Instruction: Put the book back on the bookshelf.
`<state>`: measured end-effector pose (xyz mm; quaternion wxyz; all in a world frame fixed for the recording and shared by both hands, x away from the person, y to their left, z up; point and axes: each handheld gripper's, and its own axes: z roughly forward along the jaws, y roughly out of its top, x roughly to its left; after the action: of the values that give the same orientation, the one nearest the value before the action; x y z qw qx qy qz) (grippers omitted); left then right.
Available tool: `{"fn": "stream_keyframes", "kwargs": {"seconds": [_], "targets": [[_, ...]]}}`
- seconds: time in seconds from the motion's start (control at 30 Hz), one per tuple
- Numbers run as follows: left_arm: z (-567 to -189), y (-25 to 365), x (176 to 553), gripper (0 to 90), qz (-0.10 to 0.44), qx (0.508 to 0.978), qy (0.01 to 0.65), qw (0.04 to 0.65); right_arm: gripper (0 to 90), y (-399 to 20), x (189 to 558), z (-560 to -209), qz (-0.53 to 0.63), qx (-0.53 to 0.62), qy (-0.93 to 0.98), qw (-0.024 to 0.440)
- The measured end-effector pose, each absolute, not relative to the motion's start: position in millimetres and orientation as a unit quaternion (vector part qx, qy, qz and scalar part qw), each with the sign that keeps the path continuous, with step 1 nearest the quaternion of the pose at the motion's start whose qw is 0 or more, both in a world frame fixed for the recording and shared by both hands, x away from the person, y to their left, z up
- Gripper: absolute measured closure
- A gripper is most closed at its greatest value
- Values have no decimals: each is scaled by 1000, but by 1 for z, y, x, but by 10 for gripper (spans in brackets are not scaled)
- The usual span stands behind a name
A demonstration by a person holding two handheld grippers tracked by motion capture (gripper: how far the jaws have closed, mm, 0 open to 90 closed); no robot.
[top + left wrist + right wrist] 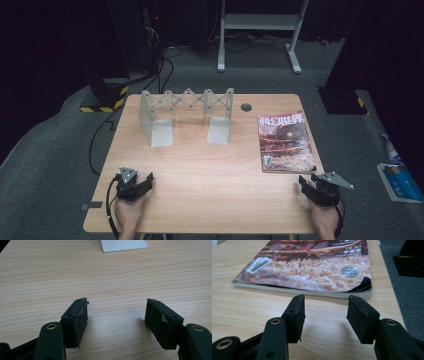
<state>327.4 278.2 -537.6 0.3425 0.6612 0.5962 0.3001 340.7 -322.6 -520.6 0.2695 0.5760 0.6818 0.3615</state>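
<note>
A magazine with a reddish cover lies flat at the table's right side; its near edge sits just ahead of my right gripper. That right gripper rests near the front right corner, jaws open with only bare wood between them. My left gripper rests on the table near the front left, held in a hand. Its jaws stand open over bare wood. A grey metal expanding book stand stands upright at the back of the table.
The wooden table has a round grommet hole at the back. One foot plate of the stand lies ahead of the left gripper. Grey carpet, cables and a desk frame lie beyond; a flat packet lies on the floor at right.
</note>
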Motion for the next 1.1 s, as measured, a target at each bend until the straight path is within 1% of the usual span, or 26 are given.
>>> {"fn": "stream_keyframes", "kwargs": {"seconds": [0.43, 1.1], "targets": [[-538, 277, 327, 347, 299, 661, 597, 342, 477, -332, 357, -510, 356, 591, 665, 286], [-538, 276, 327, 346, 301, 663, 595, 340, 463, -345, 389, -506, 348, 619, 649, 272]]}}
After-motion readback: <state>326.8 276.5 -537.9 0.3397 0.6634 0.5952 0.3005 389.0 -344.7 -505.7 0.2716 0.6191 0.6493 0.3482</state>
